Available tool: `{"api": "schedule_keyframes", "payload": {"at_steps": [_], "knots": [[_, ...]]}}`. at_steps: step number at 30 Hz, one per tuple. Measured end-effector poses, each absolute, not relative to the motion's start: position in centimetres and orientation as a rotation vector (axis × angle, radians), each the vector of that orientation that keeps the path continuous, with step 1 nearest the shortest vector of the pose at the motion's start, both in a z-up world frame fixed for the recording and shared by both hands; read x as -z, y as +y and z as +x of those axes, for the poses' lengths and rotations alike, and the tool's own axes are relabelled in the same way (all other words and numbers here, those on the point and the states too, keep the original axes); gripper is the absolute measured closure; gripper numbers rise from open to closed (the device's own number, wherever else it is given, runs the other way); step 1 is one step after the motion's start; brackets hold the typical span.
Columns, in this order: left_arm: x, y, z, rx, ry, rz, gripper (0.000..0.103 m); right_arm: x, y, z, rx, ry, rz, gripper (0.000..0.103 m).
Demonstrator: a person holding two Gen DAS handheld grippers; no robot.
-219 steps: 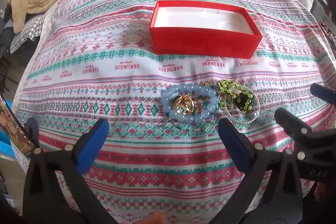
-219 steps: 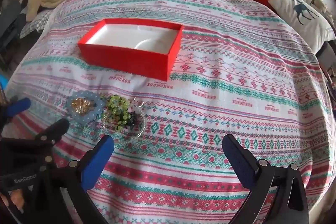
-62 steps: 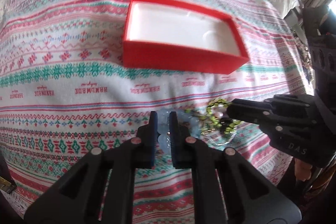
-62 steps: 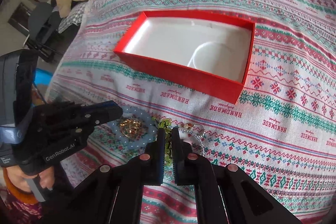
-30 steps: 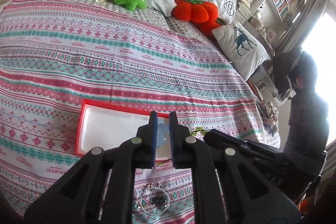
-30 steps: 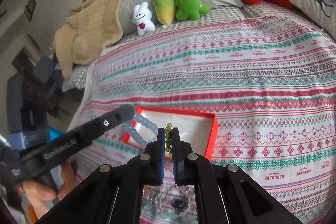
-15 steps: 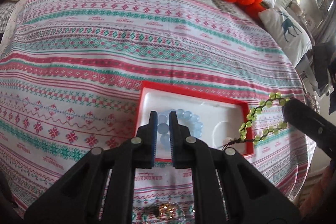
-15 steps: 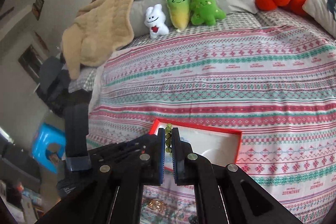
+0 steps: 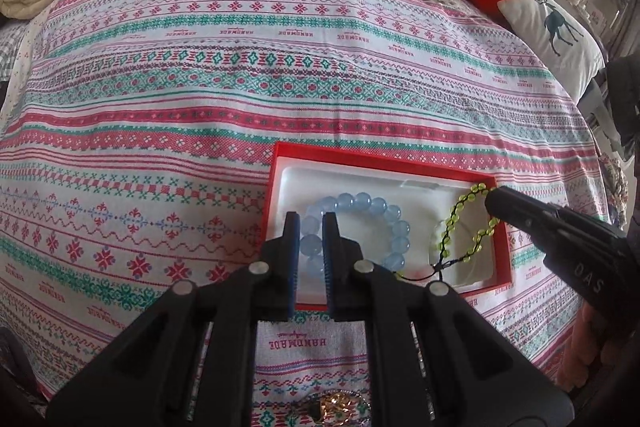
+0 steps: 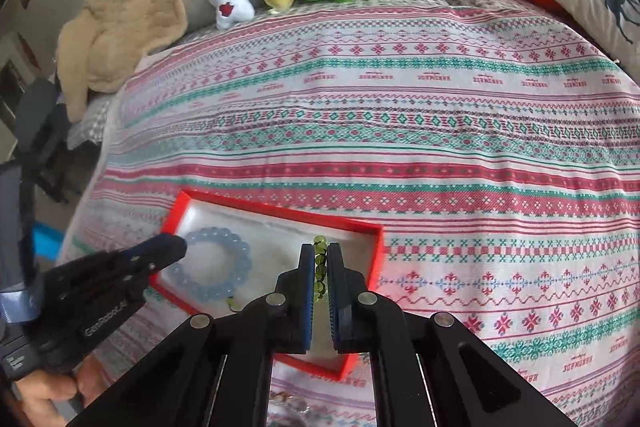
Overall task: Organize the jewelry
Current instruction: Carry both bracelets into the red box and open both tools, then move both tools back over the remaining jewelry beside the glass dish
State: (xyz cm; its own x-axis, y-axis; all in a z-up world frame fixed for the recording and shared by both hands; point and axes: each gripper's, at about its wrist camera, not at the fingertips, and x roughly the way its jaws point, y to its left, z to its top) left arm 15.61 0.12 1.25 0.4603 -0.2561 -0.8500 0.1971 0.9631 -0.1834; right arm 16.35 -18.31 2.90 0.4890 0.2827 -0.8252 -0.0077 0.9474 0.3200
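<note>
Left hand-held gripper (image 9: 308,223), jaws nearly closed, pinched one side of the pale blue glass-bead bracelet (image 9: 374,223), which hung over the left half of the open red cardboard box (image 9: 360,157) on the patterned bed cover (image 9: 200,107). Right hand-held gripper (image 10: 319,259), likewise closed, gripped the green bead-and-cord bracelet (image 10: 319,267) over the box's right end. Both strands looked light, limp and slippery; a pinch across the beads seemed safest.
</note>
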Motion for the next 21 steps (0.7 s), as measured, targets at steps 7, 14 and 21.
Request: {"api": "schedule_keyframes", "payload": {"at_steps": [7,14,21], "knots": [[-2.2,-1.1,14.5,0.278,1.012,0.029,0.069,-4.1,-18.9,15.3,-0.182,1.038,0.246,0.089],[-3.2,-1.0,12.5,0.285,0.984,0.052,0.047,-4.8,-19.4,13.6,-0.189,1.058,0.206,0.089],[-3.2,-0.8,10.4,0.286,0.999,0.09,0.029,-4.7,-18.8,11.3,-0.218,1.095,0.141,0.089]]}}
